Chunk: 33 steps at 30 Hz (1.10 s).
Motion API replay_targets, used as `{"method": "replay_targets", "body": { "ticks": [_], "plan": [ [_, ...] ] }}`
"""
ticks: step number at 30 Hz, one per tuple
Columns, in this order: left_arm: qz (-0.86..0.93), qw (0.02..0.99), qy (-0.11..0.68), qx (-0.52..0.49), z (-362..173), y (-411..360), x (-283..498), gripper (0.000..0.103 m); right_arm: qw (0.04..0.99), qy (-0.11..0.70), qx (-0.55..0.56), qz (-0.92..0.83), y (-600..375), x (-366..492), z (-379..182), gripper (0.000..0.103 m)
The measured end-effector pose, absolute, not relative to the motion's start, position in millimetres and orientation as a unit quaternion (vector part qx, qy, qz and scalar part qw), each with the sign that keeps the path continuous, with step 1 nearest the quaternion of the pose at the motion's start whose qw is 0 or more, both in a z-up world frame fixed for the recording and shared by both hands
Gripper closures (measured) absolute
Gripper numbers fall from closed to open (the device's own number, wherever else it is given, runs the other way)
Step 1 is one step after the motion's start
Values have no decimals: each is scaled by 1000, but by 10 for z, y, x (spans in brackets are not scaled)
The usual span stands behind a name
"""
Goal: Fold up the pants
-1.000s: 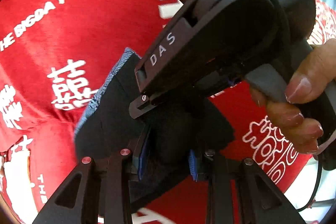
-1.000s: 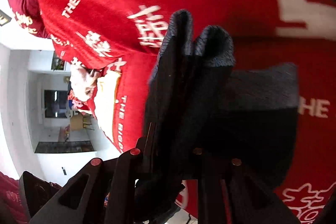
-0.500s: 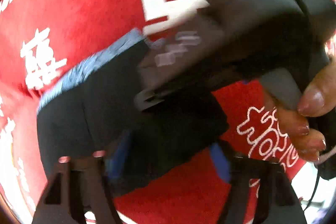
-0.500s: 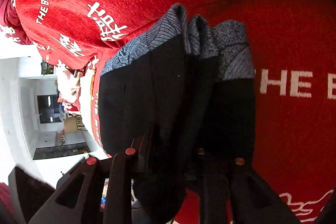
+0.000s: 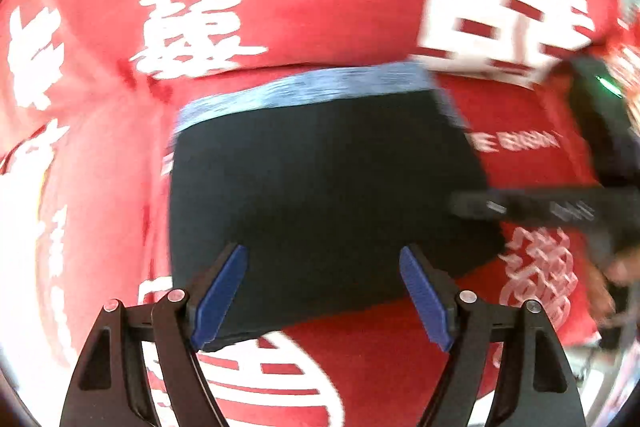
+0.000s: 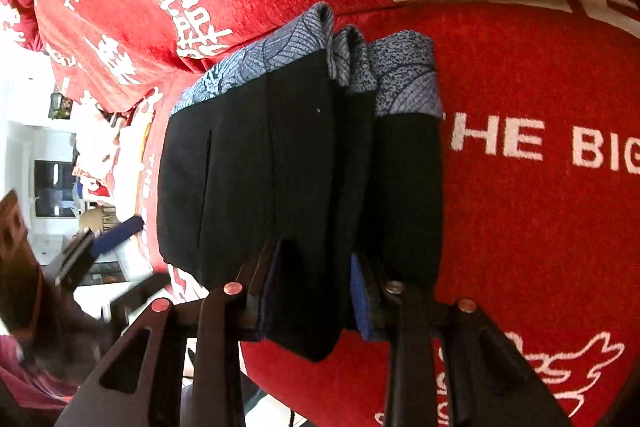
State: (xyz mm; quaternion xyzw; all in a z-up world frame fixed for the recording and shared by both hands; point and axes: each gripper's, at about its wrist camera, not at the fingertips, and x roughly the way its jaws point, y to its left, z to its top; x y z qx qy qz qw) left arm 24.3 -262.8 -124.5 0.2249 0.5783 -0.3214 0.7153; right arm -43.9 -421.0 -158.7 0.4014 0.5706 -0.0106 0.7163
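Note:
The black pants point(image 5: 320, 187) with a blue-grey patterned waistband lie folded into a compact block on the red cloth. My left gripper point(image 5: 321, 250) hovers over their near edge. Its jaws are opening wide, and the blue pads point(image 5: 224, 291) stand apart from the fabric with nothing gripped. In the right wrist view the pants point(image 6: 260, 167) show several stacked layers. My right gripper point(image 6: 316, 251) straddles one thick fold at the near end. Its jaws are opening, and one blue pad point(image 6: 362, 301) shows bare beside the fold.
A red cloth point(image 5: 320, 7) printed with white characters and letters covers the soft surface point(image 6: 520, 227). The right gripper's body point(image 5: 560, 207) and a hand point(image 5: 616, 275) sit at the right. The cloth's edge and a bright room point(image 6: 48, 187) lie at the left.
My left gripper has let go of the pants and spread wide, and the pants now lie flat. My right gripper has come down with the bunched fold, and its jaws have widened.

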Motion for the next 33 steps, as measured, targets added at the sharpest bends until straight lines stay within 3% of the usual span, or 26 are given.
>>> {"method": "replay_targets", "body": {
  "ticks": [8,10,24,26,33],
  "plan": [
    [-226,699,634,241,-1702,-2520,415,19,701,580,414,-40,-4192,-709,-1509,69],
    [-226,698,633,247,-1732,-2539,376,12,699,581,415,-46,-4184,-750,-1481,67],
    [-202,714,620,254,-1738,-2552,308,10,743,568,348,-65,-4027,-701,-1149,67],
    [-190,719,618,256,-1738,-2549,283,2,743,571,345,-51,-3972,-653,-1169,67],
    [-179,718,627,242,-1750,-2512,295,2,722,614,320,-19,-3784,-627,-1439,67]
  ]
}}
